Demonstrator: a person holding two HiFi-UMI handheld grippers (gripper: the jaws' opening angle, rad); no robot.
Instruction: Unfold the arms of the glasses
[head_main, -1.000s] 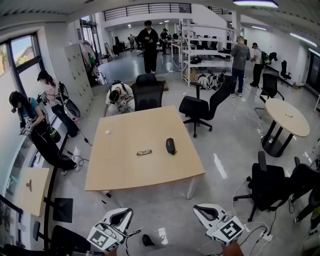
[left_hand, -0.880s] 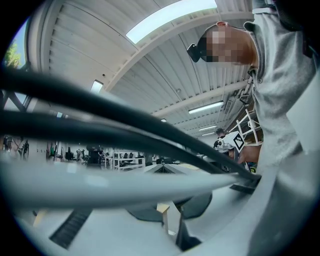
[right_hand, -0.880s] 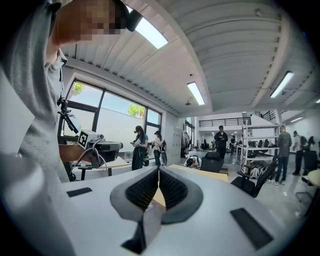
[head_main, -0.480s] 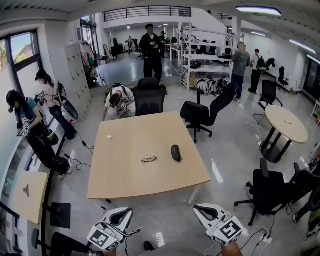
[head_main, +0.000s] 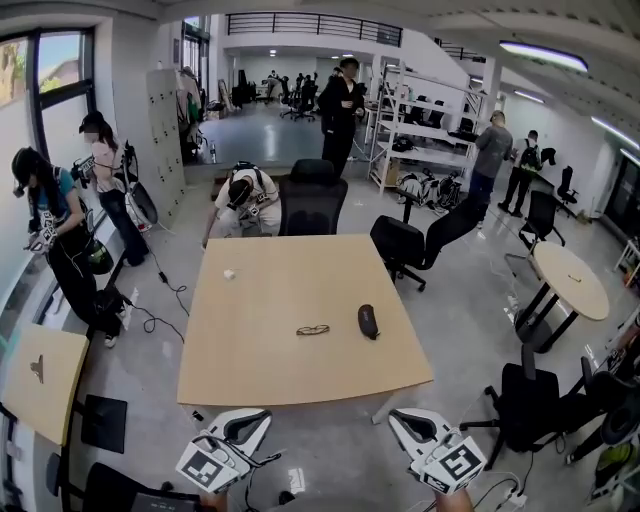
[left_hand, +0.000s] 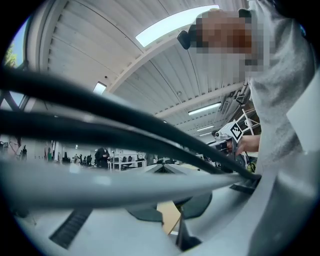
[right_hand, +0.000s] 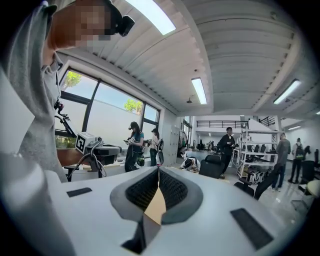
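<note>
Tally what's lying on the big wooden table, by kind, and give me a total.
Glasses: 1
Dark case: 1
Small white object: 1
Total: 3

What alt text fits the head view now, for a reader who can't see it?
Glasses lie near the middle of a light wooden table, a dark case just right of them. The left gripper and right gripper sit short of its near edge, jaws together, holding nothing. People stand in the office behind.
</note>
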